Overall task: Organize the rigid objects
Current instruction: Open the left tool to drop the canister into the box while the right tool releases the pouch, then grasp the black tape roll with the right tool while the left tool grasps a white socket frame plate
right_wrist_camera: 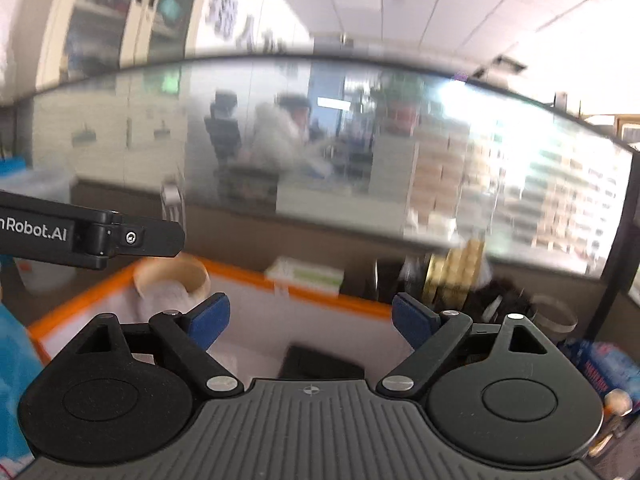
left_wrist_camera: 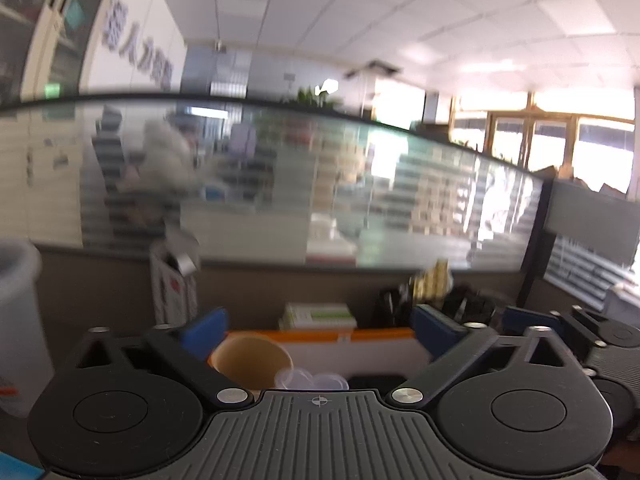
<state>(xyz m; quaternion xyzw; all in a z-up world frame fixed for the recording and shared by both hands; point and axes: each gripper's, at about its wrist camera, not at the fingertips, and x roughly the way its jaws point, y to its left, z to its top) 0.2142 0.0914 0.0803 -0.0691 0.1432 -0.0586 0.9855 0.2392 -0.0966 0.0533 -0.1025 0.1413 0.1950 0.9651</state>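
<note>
A white bin with an orange rim (right_wrist_camera: 320,296) lies ahead of both grippers. Inside it rests a tan paper cup (left_wrist_camera: 252,364), tipped with its mouth toward me, next to some clear plastic lids (left_wrist_camera: 308,380) and a flat black object (right_wrist_camera: 320,364). My left gripper (left_wrist_camera: 320,328) is open, its blue pads wide apart and gripping nothing; the cup shows low between them, beyond the tips. My right gripper (right_wrist_camera: 312,318) is also open and empty, held over the bin. The cup (right_wrist_camera: 172,280) shows at the bin's far left corner in the right wrist view.
A green and white box (right_wrist_camera: 308,274) and a dark desk organiser (right_wrist_camera: 400,280) with gold items stand behind the bin against a glass partition (left_wrist_camera: 280,184). A white bucket (left_wrist_camera: 16,320) is at the left, a tape roll (right_wrist_camera: 556,316) and blue packet (right_wrist_camera: 600,364) at the right.
</note>
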